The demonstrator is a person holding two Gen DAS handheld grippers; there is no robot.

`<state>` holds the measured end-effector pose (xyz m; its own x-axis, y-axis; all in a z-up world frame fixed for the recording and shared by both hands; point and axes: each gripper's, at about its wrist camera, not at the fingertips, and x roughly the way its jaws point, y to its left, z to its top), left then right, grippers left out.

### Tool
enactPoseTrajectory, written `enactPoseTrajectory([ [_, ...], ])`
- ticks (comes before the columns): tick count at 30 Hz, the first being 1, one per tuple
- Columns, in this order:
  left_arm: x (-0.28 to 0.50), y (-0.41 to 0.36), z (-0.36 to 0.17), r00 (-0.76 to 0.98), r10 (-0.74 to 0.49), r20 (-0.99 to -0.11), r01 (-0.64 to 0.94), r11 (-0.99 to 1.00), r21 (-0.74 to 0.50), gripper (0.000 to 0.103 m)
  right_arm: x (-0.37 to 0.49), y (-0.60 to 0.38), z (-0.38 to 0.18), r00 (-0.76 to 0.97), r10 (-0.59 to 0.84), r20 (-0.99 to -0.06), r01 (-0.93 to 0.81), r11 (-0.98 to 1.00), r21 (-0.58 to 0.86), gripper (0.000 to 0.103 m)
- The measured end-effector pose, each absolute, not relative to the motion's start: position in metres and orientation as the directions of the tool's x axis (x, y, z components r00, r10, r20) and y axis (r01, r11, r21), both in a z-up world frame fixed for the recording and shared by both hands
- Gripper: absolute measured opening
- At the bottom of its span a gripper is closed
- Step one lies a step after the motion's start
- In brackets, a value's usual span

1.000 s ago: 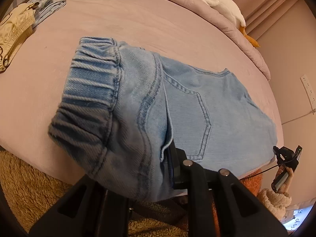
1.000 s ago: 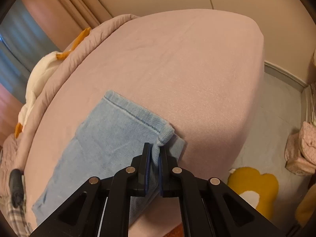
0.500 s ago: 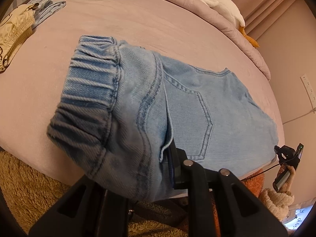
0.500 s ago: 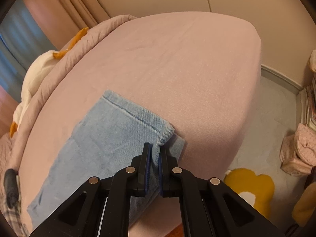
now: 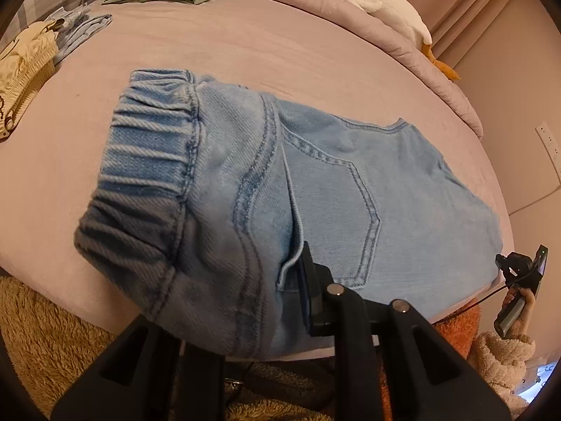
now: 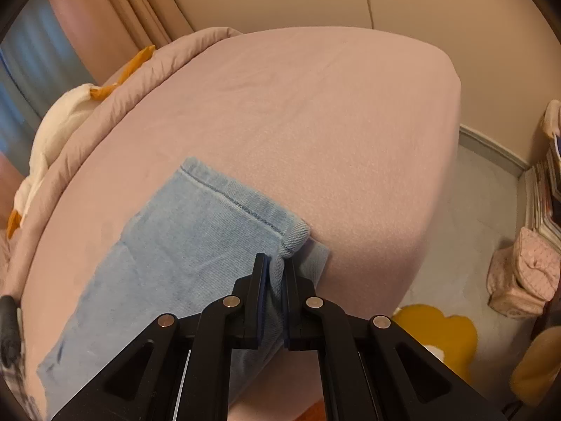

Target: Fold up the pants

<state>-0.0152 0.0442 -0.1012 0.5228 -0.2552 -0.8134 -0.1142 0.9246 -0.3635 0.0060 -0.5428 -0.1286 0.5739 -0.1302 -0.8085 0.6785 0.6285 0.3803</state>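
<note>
the light blue pants (image 5: 217, 189) lie across the pink bed (image 5: 245, 52), waistband end draped over the left tool (image 5: 280, 273), which is clamped on the denim just beside the back pocket (image 5: 336, 210). the right tool (image 6: 275, 273) is pinched together on the hem corner at the bed's near edge.

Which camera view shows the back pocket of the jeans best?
The left wrist view: the back pocket lies there fully visible with its stitched outline, beside the elastic waistband. The right wrist view shows no pocket, only a leg hem of the jeans on the bed.
</note>
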Motion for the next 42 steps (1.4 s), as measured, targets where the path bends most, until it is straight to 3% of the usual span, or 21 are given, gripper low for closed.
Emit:
enactPoseTrajectory([
  [26, -0.013, 0.044, -0.096, 0.505, -0.271, -0.819, -0.133, 0.914, -0.384, 0.022, 0.009, -0.541, -0.127, 0.561, -0.153, -0.813, 0.68, 0.646, 0.347, 0.001],
  [35, -0.032, 0.064, -0.068, 0.528, -0.216, -0.821, -0.181, 0.916, -0.357, 0.052, 0.015, -0.54, -0.123, 0.515, -0.151, -0.844, 0.675, 0.678, 0.29, 0.001],
  [38, -0.033, 0.078, -0.057, 0.554, -0.195, -0.81, -0.194, 0.915, -0.353, 0.06, 0.02, -0.538, -0.118, 0.468, -0.162, -0.868, 0.685, 0.687, 0.241, 0.005],
  [39, -0.034, 0.082, -0.052, 0.563, -0.181, -0.807, -0.198, 0.918, -0.344, 0.06, 0.022, -0.536, -0.112, 0.437, -0.162, -0.885, 0.694, 0.686, 0.217, 0.012],
  [41, -0.034, 0.09, -0.043, 0.598, -0.167, -0.784, -0.194, 0.919, -0.343, 0.066, 0.021, -0.529, -0.101, 0.429, -0.12, -0.895, 0.687, 0.687, 0.237, 0.045],
  [42, -0.034, 0.093, -0.04, 0.618, -0.16, -0.77, -0.189, 0.92, -0.343, 0.074, 0.019, -0.523, -0.093, 0.452, -0.106, -0.885, 0.677, 0.687, 0.263, 0.065],
])
